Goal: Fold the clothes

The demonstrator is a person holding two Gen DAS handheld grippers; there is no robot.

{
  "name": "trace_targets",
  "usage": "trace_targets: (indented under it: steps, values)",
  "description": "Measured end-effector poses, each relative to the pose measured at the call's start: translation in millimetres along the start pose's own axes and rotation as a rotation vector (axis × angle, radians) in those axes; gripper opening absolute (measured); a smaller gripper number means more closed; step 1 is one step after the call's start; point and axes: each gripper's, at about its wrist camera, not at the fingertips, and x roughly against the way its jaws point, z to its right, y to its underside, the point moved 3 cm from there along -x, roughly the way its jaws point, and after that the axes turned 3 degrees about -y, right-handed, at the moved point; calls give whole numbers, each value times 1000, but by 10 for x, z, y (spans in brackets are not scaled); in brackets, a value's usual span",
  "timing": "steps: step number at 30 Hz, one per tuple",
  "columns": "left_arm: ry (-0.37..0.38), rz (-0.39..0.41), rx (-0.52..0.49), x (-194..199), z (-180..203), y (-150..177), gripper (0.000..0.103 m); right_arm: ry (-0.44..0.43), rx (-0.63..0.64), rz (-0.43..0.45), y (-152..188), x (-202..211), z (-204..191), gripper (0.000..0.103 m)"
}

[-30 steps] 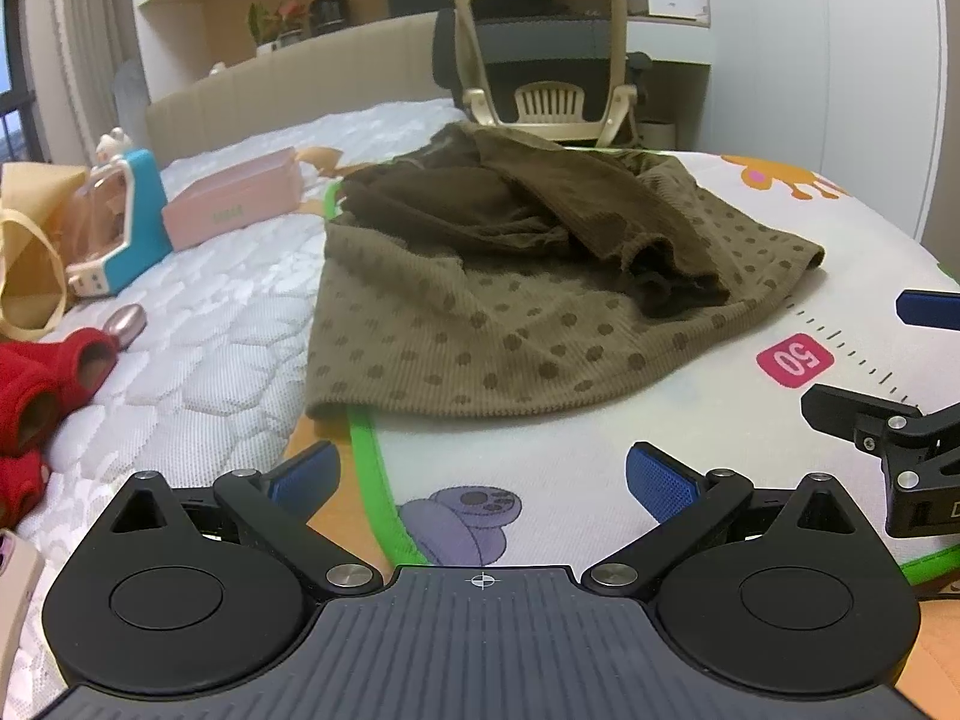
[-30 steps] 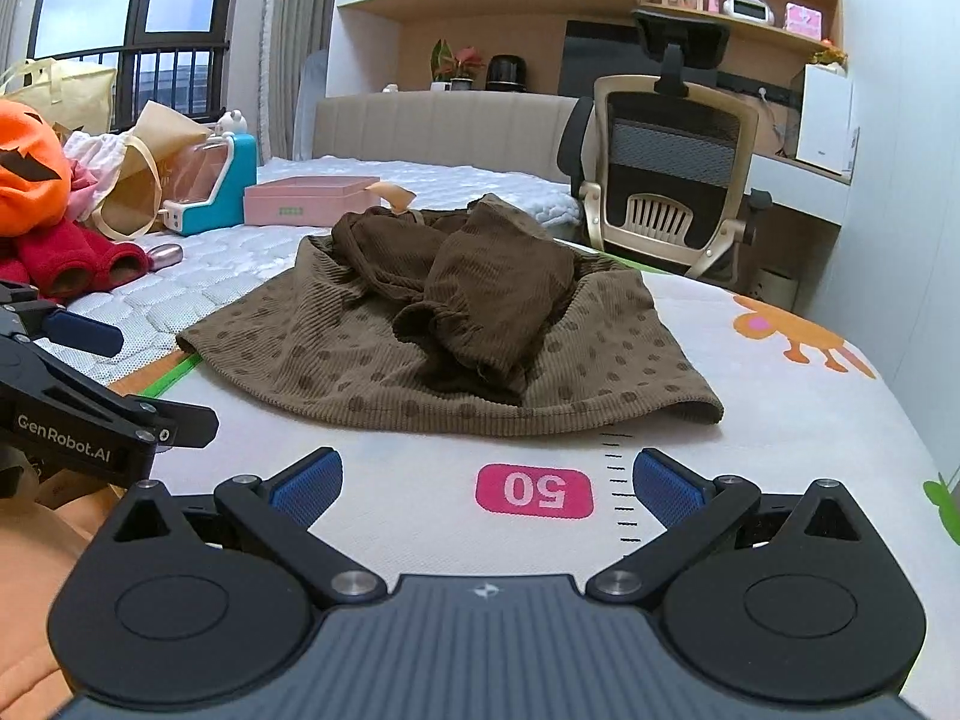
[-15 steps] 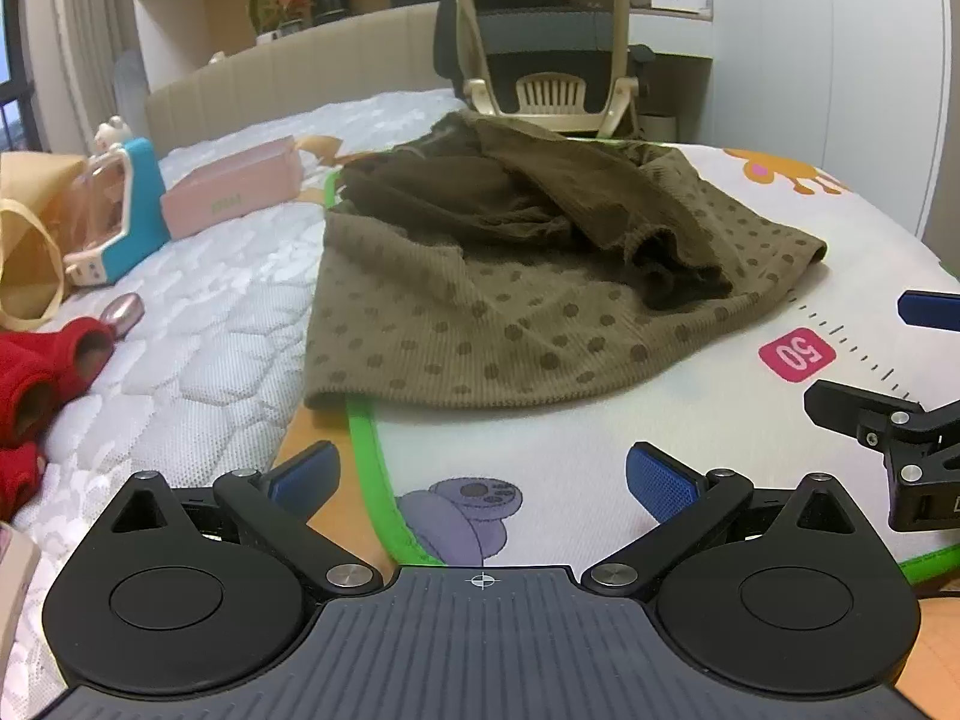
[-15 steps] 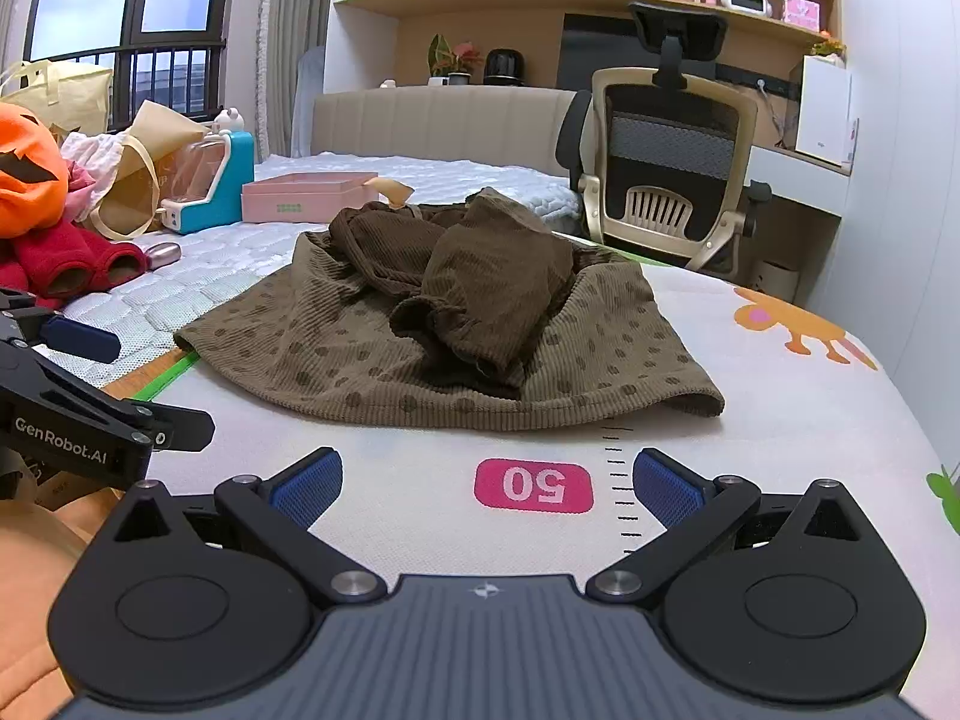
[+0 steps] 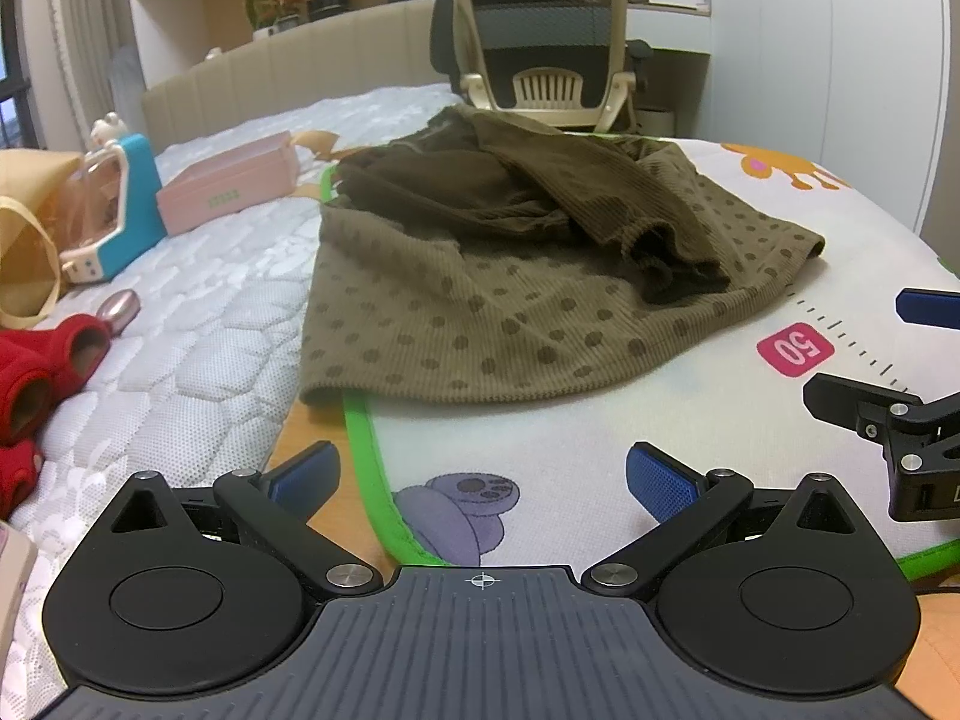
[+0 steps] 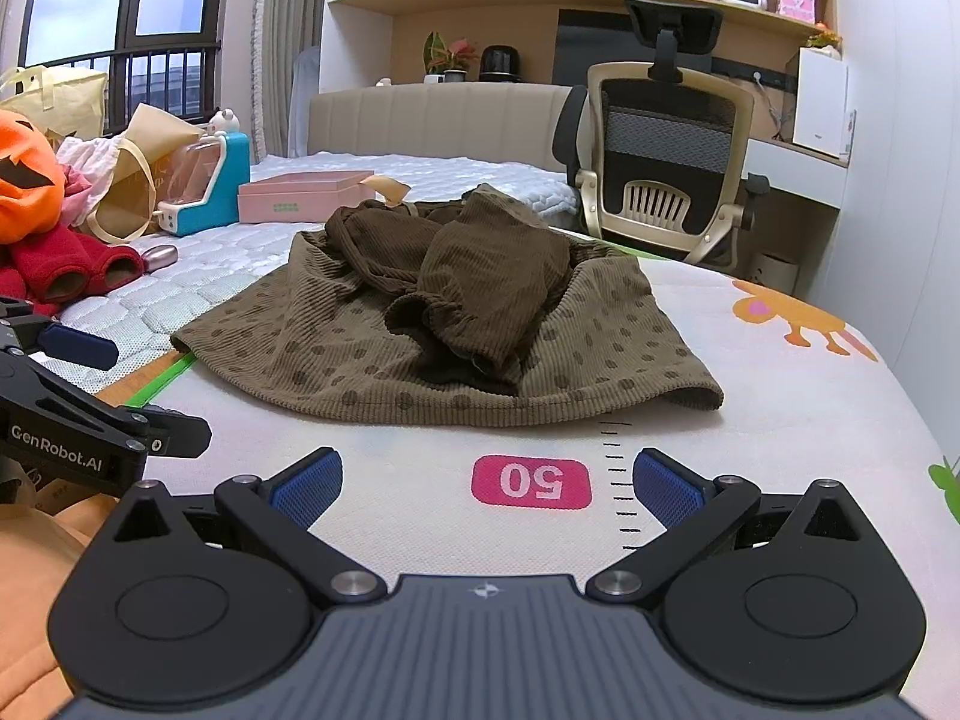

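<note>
A brown ribbed garment with darker dots (image 5: 510,312) (image 6: 468,336) lies crumpled on a white play mat (image 5: 600,438) (image 6: 780,420), its plain dark sleeves bunched on top. My left gripper (image 5: 480,477) hovers open short of the garment's near left hem, over the mat's green border. My right gripper (image 6: 487,483) is open too, above the pink "50" mark (image 6: 531,481) just before the near hem. Nothing sits between either pair of blue pads. Each gripper shows at the edge of the other's view.
The mat lies on a quilted white mattress (image 5: 198,324). To the left are a pink box (image 6: 303,197), a blue and white toy (image 6: 207,189), red plush items (image 6: 66,270), an orange pumpkin plush (image 6: 24,180) and a beige bag (image 6: 138,180). An office chair (image 6: 666,168) stands behind.
Both grippers have edged forward toward the garment's near hem, which looms slightly larger. Both stay open and the garment has not moved.
</note>
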Motion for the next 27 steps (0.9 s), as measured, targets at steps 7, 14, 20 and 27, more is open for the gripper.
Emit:
trace_targets:
  steps: [7, 14, 20, 27]
  values:
    - [0, -3, 0, -4, 7, -3, 103, 0, -3, -1, 1, -3, 6, 103]
    - [1, -5, 1, 1, 4, 3, 103, 0, -6, -1, 2, 0, 10, 103]
    - [1, -7, 0, -11, 5, 1, 103, 0, -12, -1, 5, -4, 21, 103]
    - [2, -9, 2, -11, 2, 9, 103, 0, -15, -1, 8, -7, 22, 103]
